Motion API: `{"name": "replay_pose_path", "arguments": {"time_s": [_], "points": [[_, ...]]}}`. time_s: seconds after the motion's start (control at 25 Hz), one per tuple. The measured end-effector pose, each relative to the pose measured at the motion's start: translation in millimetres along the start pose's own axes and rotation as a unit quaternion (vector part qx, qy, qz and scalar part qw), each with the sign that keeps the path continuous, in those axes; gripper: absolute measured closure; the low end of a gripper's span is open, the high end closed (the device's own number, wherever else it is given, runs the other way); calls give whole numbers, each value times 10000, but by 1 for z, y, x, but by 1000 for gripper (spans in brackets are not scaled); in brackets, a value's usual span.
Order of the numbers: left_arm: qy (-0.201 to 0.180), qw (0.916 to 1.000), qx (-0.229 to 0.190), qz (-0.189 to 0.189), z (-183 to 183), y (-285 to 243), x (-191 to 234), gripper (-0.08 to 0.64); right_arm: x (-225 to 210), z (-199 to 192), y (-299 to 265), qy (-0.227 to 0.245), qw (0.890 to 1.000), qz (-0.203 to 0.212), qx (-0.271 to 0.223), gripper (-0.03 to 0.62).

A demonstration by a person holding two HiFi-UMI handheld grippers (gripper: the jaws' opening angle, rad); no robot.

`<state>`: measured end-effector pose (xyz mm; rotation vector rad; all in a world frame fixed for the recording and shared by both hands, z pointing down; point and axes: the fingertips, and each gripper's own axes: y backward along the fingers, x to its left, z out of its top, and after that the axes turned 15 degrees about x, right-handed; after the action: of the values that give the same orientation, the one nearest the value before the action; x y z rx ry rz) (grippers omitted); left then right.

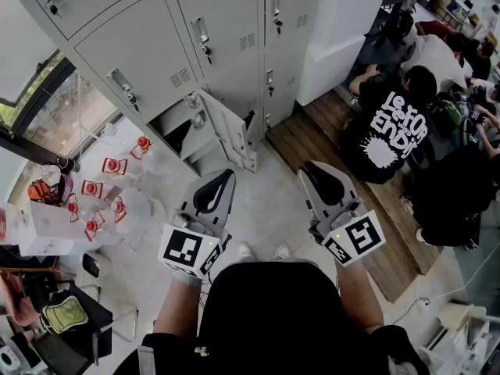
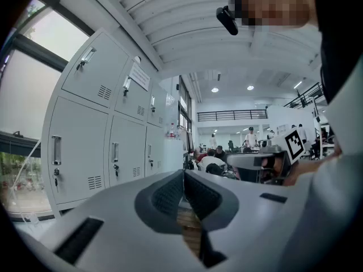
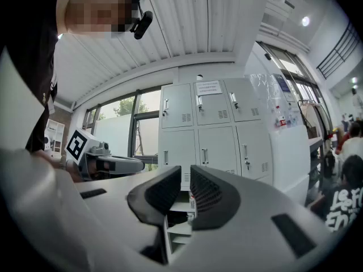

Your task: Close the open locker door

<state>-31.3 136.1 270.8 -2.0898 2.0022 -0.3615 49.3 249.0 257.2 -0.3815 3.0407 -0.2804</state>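
The grey locker bank (image 1: 195, 30) stands ahead of me. One bottom-row locker is open, and its door (image 1: 229, 131) swings out toward me over the pale floor. The open compartment (image 1: 181, 133) holds a shelf and small items. My left gripper (image 1: 225, 176) hovers just short of the door's edge, shut and empty. My right gripper (image 1: 314, 169) is level with it, to the right of the door, also shut on nothing. In the right gripper view the open locker (image 3: 177, 209) shows below the shut right gripper (image 3: 185, 177). The left gripper (image 2: 182, 177) points along the closed lockers (image 2: 85, 152).
Several people (image 1: 391, 123) sit on the wooden floor (image 1: 312, 143) at the right. Clear bags of red-capped items (image 1: 109, 184) lie at the left by a white box (image 1: 47, 225) and a window (image 1: 55, 108). A bag (image 1: 66, 315) sits lower left.
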Motion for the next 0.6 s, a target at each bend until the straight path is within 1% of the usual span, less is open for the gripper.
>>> {"name": "replay_pose_path", "arguments": {"time_s": [0.16,0.44,0.6], "points": [[-14,10000,7,-28,-3,8,4,537,13,1,-5,65,10000,17,50,545],[-3,10000,-14,-8,-9,19,30,537,33,3,-28,211,9997,0,155,545],[64,10000,2,-49,-19,30,49,537,37,3,-39,-262,9996,-34,37,545]]}}
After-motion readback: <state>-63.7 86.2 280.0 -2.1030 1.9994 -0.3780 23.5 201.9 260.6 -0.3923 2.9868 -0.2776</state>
